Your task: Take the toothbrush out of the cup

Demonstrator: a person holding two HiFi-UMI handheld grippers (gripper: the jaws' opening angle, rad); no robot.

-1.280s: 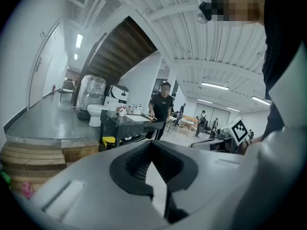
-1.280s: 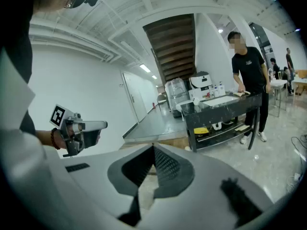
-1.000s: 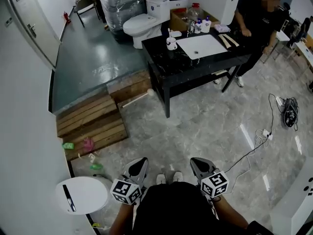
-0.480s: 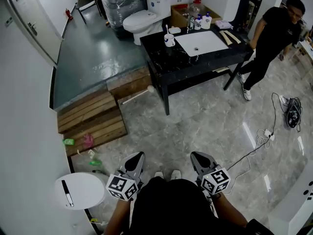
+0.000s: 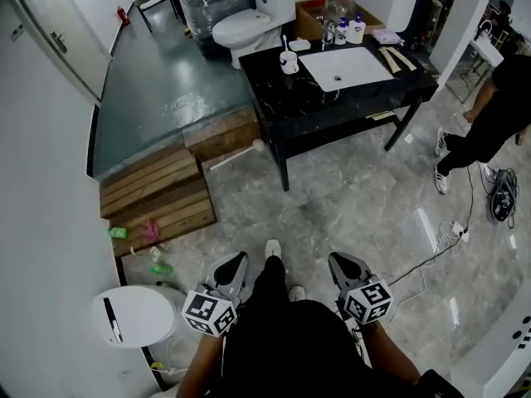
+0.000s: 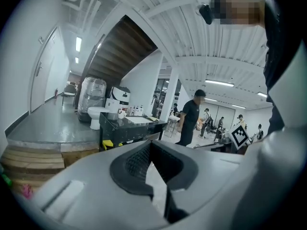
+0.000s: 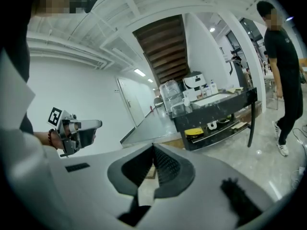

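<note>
White in colour, the cup (image 5: 289, 65) stands on the black table (image 5: 332, 110), near its far left corner and just beside the left edge of the white basin (image 5: 344, 67). We locate the toothbrush (image 5: 284, 45) inside the cup, roughly upright, with its upper part projecting above the rim. Behind the basin, a group of bottles (image 5: 347, 30) lines the far edge of the table. Beyond the table, a white toilet (image 5: 235, 31) stands on the raised grey-green floor (image 5: 158, 98). Wooden steps (image 5: 153, 197) lie at the near edge of that raised floor, to the left of the table. A person in dark clothing (image 5: 498, 98) is on the tiled floor to the right of the table.

We hold both grippers well apart from the table, close to the body at the bottom of the head view.

- Left gripper (image 5: 239, 259): in the left gripper view its jaws meet tip to tip, with nothing between them. The table shows small and distant beyond the tips.
- Right gripper (image 5: 335, 260): in the right gripper view its jaws are likewise together and carry nothing.

A white round object (image 5: 131, 315) sits on the floor just left of the left gripper. A cable (image 5: 431, 255) runs across the tiles to the right of the right gripper.
</note>
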